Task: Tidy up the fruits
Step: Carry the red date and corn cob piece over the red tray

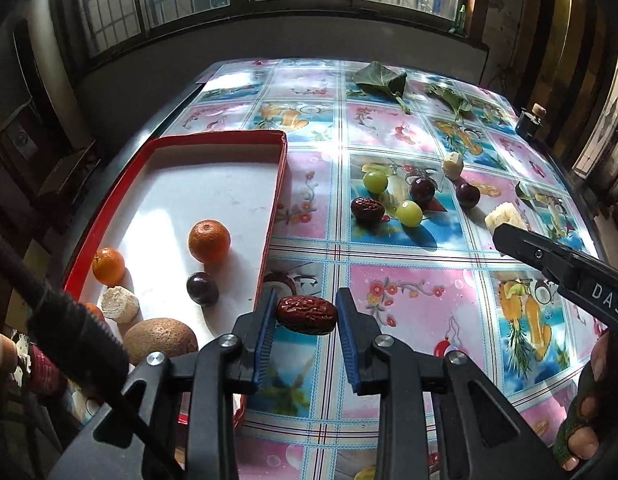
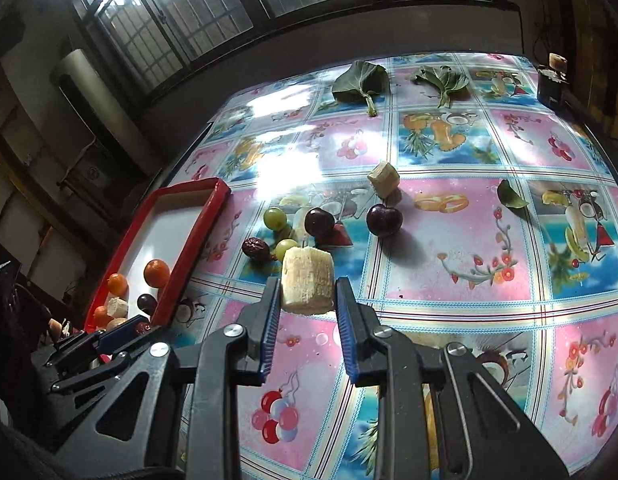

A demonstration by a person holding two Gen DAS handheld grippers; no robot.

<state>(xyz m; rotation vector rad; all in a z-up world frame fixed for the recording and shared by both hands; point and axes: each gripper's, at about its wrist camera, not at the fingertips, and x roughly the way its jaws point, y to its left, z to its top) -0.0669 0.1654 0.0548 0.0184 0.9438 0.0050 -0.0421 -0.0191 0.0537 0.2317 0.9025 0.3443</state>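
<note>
Fingers of the left gripper (image 1: 305,314) stand half open about a red date (image 1: 307,314), its long axis crosswise between the pads; contact on the right pad cannot be confirmed. Tray (image 1: 275,184) lies just left, nearest this hand. Right gripper (image 2: 307,294) brackets a pale chunk (image 2: 307,286), well apart from the tray.

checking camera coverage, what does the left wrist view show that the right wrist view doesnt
Only the left wrist view shows the left gripper closed on a red date, plus the kiwi whole in the red tray. Only the right wrist view shows the right gripper around a pale sugarcane chunk. Both show the tray, green grapes and dark plums.
</note>
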